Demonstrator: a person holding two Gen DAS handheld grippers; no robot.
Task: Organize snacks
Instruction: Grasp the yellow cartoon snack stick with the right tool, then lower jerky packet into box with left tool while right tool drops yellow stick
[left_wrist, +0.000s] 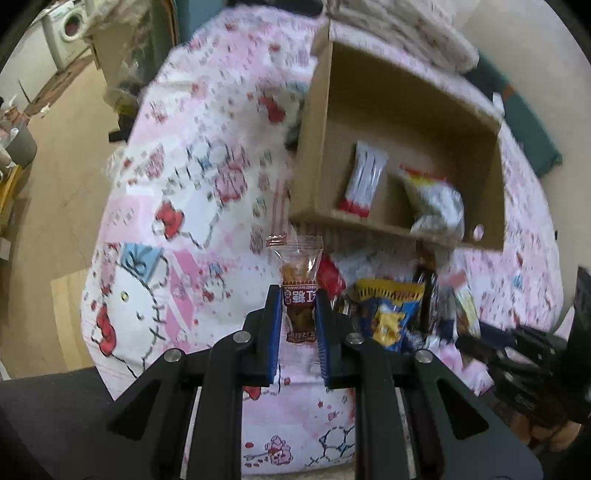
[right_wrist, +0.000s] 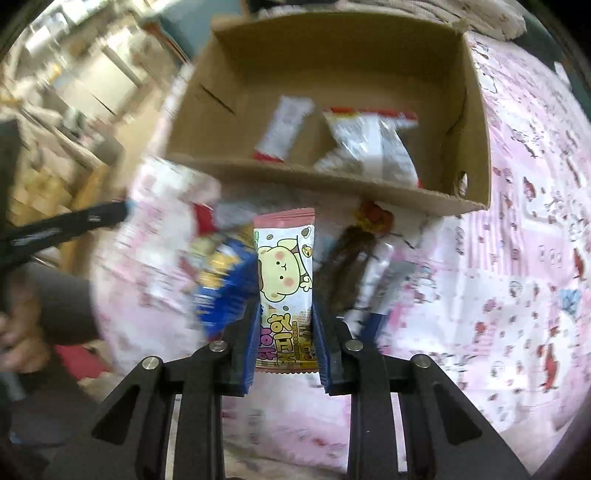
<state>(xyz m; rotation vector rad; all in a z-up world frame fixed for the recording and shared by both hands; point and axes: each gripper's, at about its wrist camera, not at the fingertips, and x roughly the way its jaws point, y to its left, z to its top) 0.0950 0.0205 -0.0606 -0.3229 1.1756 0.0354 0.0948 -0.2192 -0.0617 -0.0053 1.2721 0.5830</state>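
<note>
My left gripper (left_wrist: 298, 295) is shut on a small clear-wrapped brown snack (left_wrist: 300, 280), held above the pink cartoon bedsheet, short of the cardboard box (left_wrist: 314, 122). My right gripper (right_wrist: 285, 306) is shut on a pink-and-white bear-print snack bar (right_wrist: 286, 273), held just in front of the same box (right_wrist: 476, 122). Inside the box lie a white-and-red stick pack (left_wrist: 364, 181) and a white crumpled bag (left_wrist: 436, 203); both show in the right wrist view too, the stick pack (right_wrist: 282, 129) left of the bag (right_wrist: 369, 147). Loose snacks, among them a blue-and-yellow bag (left_wrist: 388, 314), lie before the box.
The box sits on a bed with a pink cartoon sheet (left_wrist: 166, 221). More packets, a blue one (right_wrist: 225, 288) and a dark brown one (right_wrist: 347, 269), lie under my right gripper. Floor (left_wrist: 55, 184) and furniture lie to the left. The other gripper (right_wrist: 62, 229) shows at left.
</note>
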